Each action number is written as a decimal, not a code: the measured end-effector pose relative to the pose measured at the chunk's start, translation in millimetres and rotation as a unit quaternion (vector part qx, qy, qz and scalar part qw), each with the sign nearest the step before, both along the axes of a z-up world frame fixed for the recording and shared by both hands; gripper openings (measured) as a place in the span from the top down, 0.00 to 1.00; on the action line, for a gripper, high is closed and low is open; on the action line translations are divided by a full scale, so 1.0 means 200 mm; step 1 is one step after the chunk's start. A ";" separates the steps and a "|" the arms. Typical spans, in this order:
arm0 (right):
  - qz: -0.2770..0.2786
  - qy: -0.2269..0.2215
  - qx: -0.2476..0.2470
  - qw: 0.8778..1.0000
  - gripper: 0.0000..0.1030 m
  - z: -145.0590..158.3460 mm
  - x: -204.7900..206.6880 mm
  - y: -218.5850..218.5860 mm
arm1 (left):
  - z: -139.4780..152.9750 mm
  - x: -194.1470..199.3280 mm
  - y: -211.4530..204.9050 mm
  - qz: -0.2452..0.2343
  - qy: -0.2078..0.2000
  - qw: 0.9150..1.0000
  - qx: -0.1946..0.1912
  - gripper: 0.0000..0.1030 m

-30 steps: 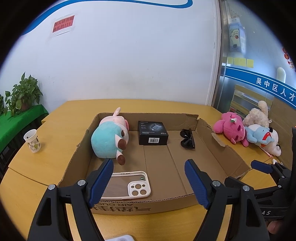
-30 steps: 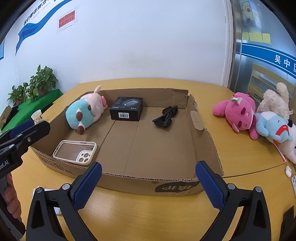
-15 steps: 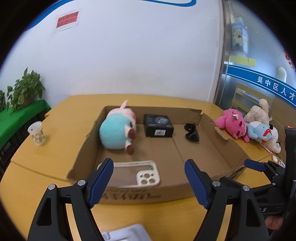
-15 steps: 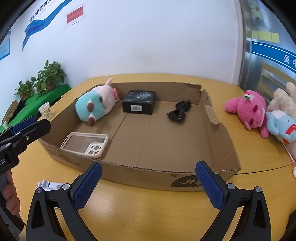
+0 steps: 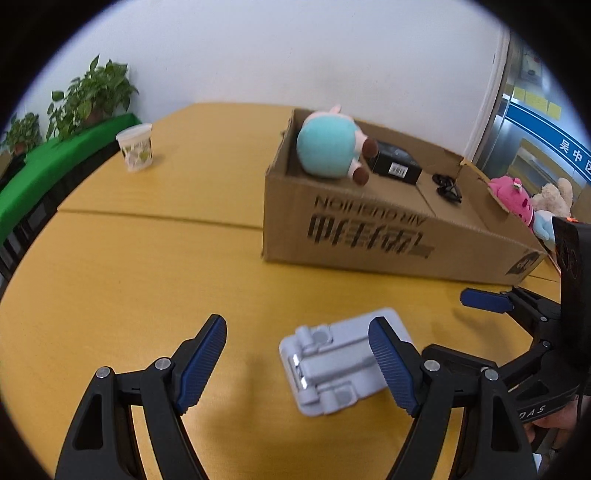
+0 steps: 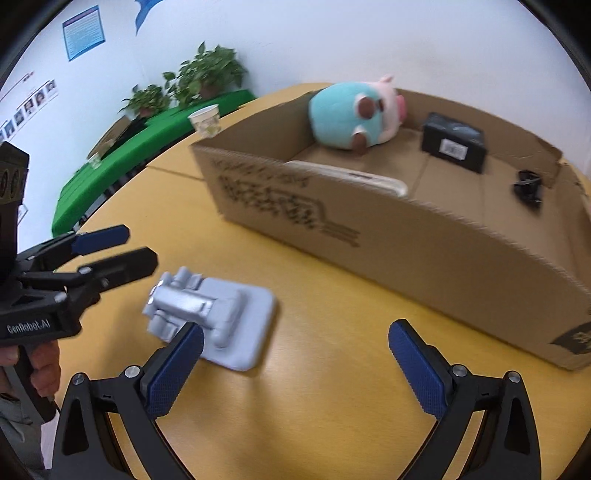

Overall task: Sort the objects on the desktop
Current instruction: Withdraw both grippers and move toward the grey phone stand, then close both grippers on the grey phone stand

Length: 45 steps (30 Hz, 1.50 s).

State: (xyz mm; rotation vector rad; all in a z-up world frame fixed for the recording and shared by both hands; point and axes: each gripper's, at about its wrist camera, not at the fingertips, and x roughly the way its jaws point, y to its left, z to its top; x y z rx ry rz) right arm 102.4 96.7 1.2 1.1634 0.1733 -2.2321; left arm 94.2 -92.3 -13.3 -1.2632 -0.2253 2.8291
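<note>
Paper cup upright on wooden surface, well left of the box. Potted plants on green-covered ledge by white wall. Blue poster, small photos on wall.

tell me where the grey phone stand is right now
The grey phone stand lies flat on the yellow table in front of the cardboard box, outside it, between the open left claw and open right claw.
</note>
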 end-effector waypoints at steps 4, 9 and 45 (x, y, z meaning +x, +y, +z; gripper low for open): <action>0.008 -0.010 -0.003 1.000 0.17 -0.04 0.02 -0.04 | -0.07 0.01 0.01 -0.010 -0.018 1.000 0.002 0.23; 0.018 -0.026 -0.008 0.999 0.27 -0.08 0.01 -0.06 | -0.14 0.01 0.02 -0.019 -0.042 0.999 0.014 0.23; 0.000 -0.012 -0.080 0.997 0.66 -0.01 0.09 0.06 | -0.06 0.03 0.15 -0.069 -0.022 0.997 0.035 0.69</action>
